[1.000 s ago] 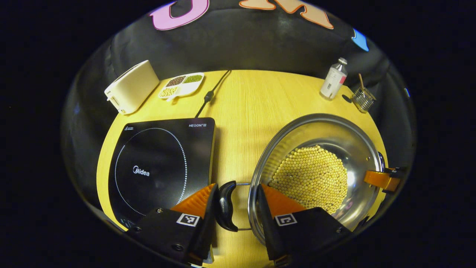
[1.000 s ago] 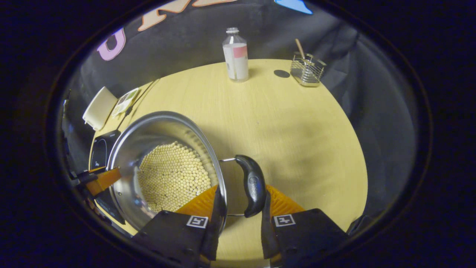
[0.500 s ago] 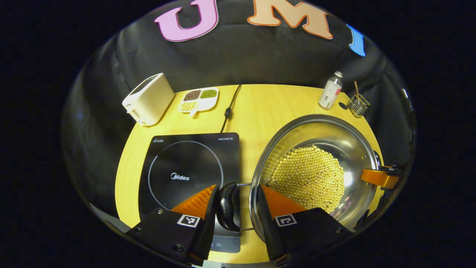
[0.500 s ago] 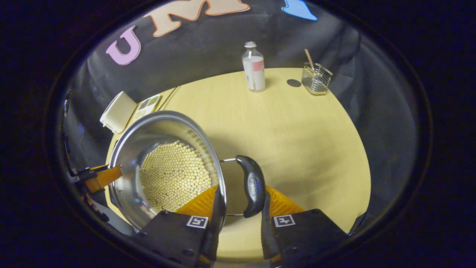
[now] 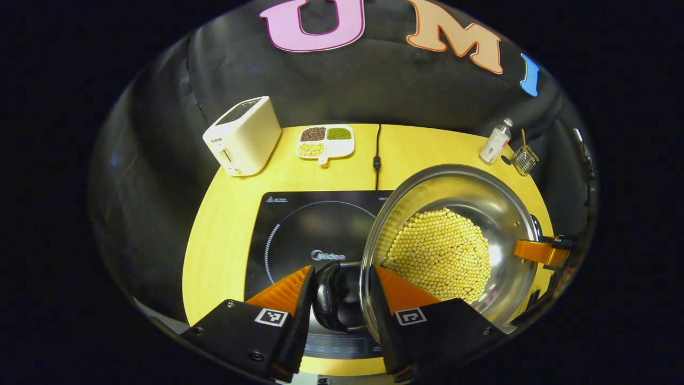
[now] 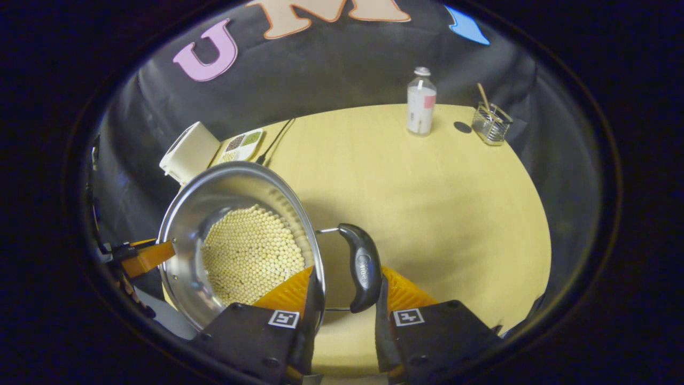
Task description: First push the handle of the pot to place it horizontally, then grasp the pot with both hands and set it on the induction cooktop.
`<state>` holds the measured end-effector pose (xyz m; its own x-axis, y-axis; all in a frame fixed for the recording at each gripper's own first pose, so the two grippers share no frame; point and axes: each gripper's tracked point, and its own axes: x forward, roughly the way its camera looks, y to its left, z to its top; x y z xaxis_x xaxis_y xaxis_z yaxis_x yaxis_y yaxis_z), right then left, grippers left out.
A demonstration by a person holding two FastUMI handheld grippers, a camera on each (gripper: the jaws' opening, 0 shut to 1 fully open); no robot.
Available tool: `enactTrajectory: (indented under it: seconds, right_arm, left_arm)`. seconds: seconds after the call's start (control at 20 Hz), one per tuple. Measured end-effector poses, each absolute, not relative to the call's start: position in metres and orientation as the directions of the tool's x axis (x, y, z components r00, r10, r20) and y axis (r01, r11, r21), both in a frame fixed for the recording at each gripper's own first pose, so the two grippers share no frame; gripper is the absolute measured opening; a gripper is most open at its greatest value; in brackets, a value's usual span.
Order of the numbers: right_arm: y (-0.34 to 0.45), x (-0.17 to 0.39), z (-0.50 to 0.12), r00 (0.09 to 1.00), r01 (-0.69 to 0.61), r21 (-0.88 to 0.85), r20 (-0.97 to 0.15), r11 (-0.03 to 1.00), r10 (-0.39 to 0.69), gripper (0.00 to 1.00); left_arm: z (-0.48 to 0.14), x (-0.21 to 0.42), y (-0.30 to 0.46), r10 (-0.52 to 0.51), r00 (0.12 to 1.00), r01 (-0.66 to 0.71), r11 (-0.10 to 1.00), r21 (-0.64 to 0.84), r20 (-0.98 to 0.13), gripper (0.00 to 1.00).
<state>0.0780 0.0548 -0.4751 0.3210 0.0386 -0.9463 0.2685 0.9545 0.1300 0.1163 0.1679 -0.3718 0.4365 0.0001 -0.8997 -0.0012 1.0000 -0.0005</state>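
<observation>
A steel pot [image 5: 454, 187] of yellow beans [image 5: 441, 254] is held above the induction cooktop [image 5: 299, 224], partly over it. Left gripper [image 5: 334, 299] and right gripper [image 6: 344, 299] are each clamped on a black side handle [image 6: 363, 272]. The cooktop is seen from the left gripper view.

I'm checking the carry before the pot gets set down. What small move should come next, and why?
Probably carry the pot a little farther over the cooktop before lowering. Both grippers, left and right, hold its side handles, but the pot covers just the cooktop's near edge, not the ring.
</observation>
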Motion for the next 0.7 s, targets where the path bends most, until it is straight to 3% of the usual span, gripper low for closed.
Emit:
enactTrajectory:
  seconds: [0.35, 0.65, 0.7]
  right_arm:
    - [0.151, 0.088, -0.478, 0.297, 0.322, 0.078, -0.955, 0.943, -0.023, 0.43]
    - [0.188, 0.092, -0.486, 0.266, 0.357, 0.054, -0.963, 0.932, -0.046, 0.43]
    - [0.192, 0.093, -0.488, 0.259, 0.369, 0.055, -0.965, 0.928, -0.045, 0.49]
  left_arm:
    - [-0.391, 0.127, 0.256, -0.063, 0.405, 0.067, 0.997, -0.039, -0.912, 0.58]
    - [-0.400, 0.139, 0.289, -0.065, 0.413, 0.113, 0.993, -0.020, -0.908, 0.58]
    - [-0.401, 0.143, 0.292, -0.059, 0.416, 0.127, 0.992, -0.007, -0.908, 0.58]
